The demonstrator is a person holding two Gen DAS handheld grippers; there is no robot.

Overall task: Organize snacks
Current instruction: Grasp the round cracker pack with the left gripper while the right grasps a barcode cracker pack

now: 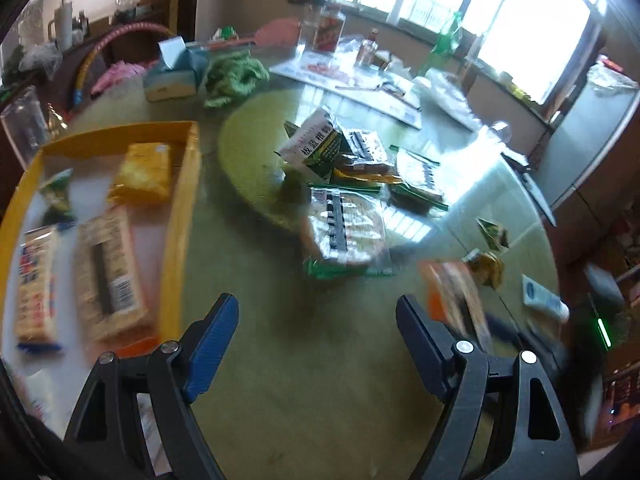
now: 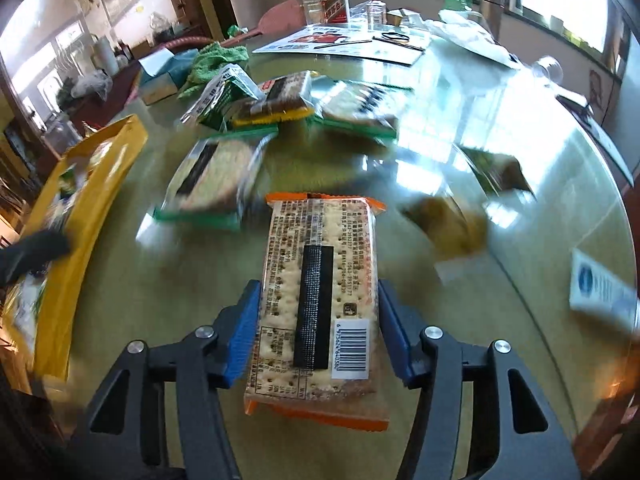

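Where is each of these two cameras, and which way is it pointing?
Left wrist view: sits on the left gripper, looking down along its wide-open, empty fingers at the glass table, with the yellow tray at left.
Right wrist view: sits on the right gripper, looking along its fingers at an orange-edged cracker pack that lies between them.
No hand or sleeve shows in either.
Both show the tray, the pile of green-edged packs, the orange-edged pack and the white tube.
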